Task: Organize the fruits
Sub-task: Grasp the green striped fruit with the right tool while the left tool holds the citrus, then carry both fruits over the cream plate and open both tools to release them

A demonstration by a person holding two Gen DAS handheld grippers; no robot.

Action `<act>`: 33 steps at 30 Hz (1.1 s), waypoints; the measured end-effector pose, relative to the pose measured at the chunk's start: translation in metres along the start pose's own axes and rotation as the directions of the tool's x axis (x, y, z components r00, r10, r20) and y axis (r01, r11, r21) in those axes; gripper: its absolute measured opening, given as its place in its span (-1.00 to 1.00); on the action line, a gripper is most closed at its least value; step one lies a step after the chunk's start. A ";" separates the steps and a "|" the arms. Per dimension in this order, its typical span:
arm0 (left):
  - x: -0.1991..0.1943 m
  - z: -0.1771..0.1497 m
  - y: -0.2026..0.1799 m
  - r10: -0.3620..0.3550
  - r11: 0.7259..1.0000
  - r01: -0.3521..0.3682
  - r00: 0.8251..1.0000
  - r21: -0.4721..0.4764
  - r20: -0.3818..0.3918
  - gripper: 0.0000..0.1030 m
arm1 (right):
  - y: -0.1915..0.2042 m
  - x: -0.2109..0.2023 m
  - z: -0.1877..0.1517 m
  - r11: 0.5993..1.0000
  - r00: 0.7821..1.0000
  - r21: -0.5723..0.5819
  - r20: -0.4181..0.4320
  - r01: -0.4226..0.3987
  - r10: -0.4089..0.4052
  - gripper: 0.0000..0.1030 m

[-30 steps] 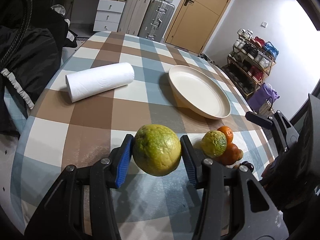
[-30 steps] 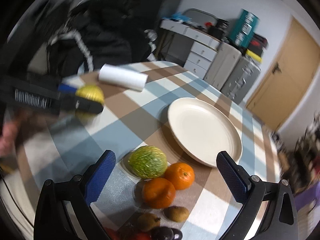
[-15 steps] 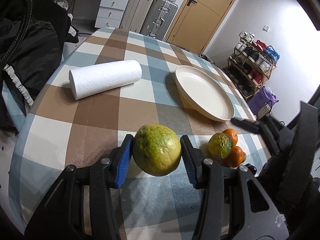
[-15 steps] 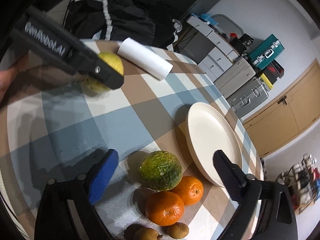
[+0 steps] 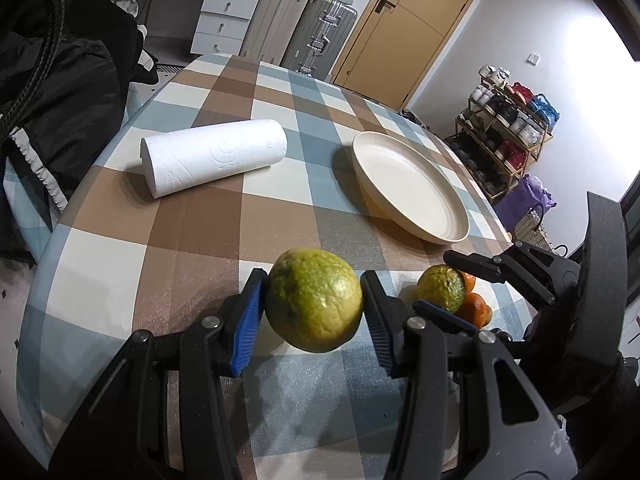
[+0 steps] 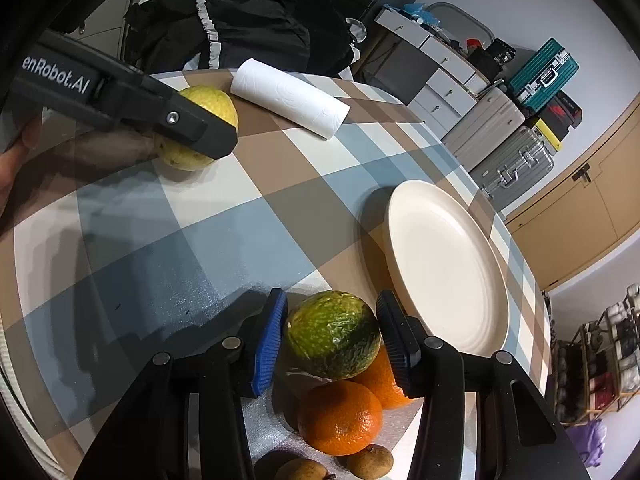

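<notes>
Left of the cream plate [image 5: 408, 186], a paper-towel roll [image 5: 214, 156] lies on the checked tabletop [image 5: 192, 240]. Nearer, the left tool [image 5: 314, 312] grips a yellow-green citrus [image 5: 314, 300] above the cloth. Just below the plate, the right tool [image 6: 332, 336] is closing around a mottled green fruit [image 6: 334, 334] resting against two oranges [image 6: 340, 416].

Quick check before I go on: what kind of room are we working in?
Probably a lived-in home, a dining corner doubling as storage: a table with a checked cloth, suitcases by the door, and a shoe rack.
</notes>
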State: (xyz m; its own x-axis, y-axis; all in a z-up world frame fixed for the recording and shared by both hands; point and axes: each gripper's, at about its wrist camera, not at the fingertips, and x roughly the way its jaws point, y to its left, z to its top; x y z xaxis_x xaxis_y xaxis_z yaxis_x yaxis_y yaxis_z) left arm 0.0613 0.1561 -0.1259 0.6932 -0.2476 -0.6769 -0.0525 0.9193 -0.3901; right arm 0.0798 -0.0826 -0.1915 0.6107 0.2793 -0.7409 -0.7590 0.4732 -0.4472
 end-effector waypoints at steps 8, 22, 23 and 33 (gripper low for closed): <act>0.000 0.000 0.000 0.005 1.000 -0.005 1.000 0.004 0.001 -0.12 | -0.019 -0.014 -0.002 0.986 0.993 0.140 0.085 -0.095 0.084 -0.11; 0.006 0.016 -0.027 0.016 0.999 -0.015 1.000 0.035 -0.016 -0.12 | -0.079 -0.042 -0.025 0.812 0.929 0.475 0.306 -0.339 0.209 -0.12; 0.008 0.019 -0.031 0.014 0.999 -0.014 1.000 0.036 -0.016 -0.12 | -0.083 -0.044 -0.027 0.803 0.926 0.486 0.318 -0.345 0.205 -0.13; 0.038 0.067 -0.087 -0.011 0.994 0.011 1.000 0.108 -0.006 -0.12 | -0.139 -0.062 -0.054 0.727 0.906 0.580 0.401 -0.367 0.137 -0.13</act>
State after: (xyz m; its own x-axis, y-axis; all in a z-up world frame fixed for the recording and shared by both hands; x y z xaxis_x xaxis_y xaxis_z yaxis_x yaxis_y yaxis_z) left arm 0.1401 0.0870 -0.0760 0.6898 -0.2590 -0.6762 0.0327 0.9440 -0.3282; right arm 0.1353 -0.2105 -0.1100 0.5394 0.6532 -0.5314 -0.6455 0.7260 0.2372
